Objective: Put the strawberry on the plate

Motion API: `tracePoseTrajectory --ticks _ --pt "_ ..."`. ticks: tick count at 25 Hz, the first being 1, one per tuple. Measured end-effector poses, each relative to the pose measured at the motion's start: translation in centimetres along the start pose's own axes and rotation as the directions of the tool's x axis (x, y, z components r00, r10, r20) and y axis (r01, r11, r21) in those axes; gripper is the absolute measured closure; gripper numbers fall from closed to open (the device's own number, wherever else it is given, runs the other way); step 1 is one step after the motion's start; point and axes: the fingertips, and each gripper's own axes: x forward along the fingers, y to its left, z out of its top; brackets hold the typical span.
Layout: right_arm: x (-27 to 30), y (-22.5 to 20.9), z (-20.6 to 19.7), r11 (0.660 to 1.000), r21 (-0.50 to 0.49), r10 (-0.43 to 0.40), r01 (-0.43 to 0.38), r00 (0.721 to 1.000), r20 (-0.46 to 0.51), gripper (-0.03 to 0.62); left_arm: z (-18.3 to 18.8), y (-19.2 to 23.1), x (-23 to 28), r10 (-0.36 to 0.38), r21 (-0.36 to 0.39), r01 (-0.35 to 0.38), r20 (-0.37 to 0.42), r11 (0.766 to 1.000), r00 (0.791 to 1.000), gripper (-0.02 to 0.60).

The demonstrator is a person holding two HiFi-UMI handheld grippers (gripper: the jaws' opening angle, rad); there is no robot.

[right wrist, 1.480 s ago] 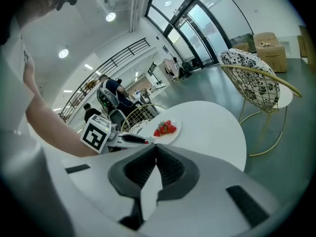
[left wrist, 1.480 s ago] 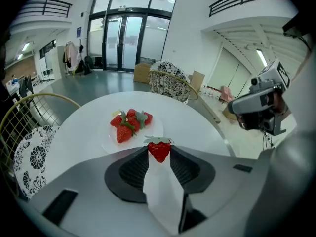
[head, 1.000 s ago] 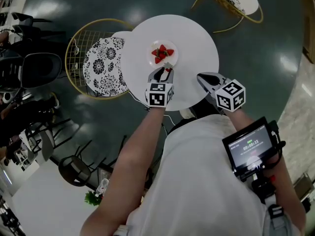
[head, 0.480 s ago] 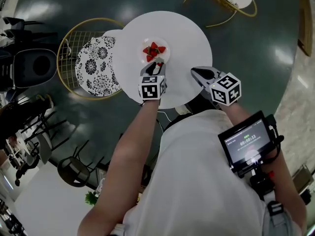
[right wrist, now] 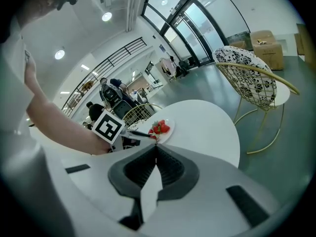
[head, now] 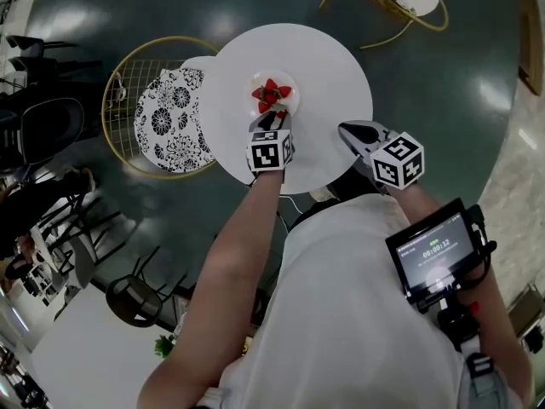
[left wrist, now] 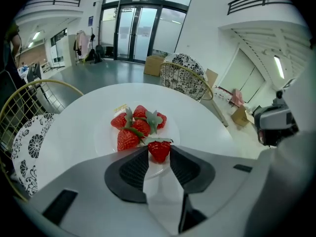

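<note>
Your left tool (head: 276, 119) pinches the strawberry (left wrist: 159, 151) by its sides, mid-frame at the plate's (left wrist: 105, 138) near rim. It looks light, soft and easily bruised, so squeeze gently. Your right tool (right wrist: 155, 148) is closed on nothing.

Dim, green-tinged light filled the head view, where the dark floor (head: 443, 75) carried soft patches of reflected ceiling light and the white tabletop (head: 332, 66) glared almost featureless. Both claw views were far brighter, lit by a ceiling lamp (right wrist: 106, 17) and by daylight that washed out the tall glass doors (left wrist: 133, 33). Fisheye distortion bent railings and walls, and black vignetting closed every corner. The strawberry (left wrist: 159, 151) in the left claw (left wrist: 159, 149) was sharp; the claw bodies nearest the lens looked soft.
</note>
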Motion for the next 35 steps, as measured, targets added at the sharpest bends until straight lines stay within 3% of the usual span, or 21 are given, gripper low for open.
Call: tracePoseTrajectory --ticks 6,21,35 --pt "-0.2 -0.2 -0.1 1.000 0.012 -0.012 0.012 1.000 -0.002 0.588 0.2 0.2 0.3 0.013 -0.041 -0.014 -0.010 0.999 1.000 0.460" --pt "0.2 0.4 -0.1 1.000 0.004 0.010 -0.010 1.000 -0.007 0.588 0.3 0.0 -0.9 0.012 -0.036 -0.012 -0.004 0.999 1.000 0.460" --pt "1.6 1.8 1.6 0.995 -0.045 0.087 -0.087 0.996 -0.005 0.588 1.0 -1.0 -6.4 -0.016 -0.046 0.022 0.123 0.999 0.992 0.460"
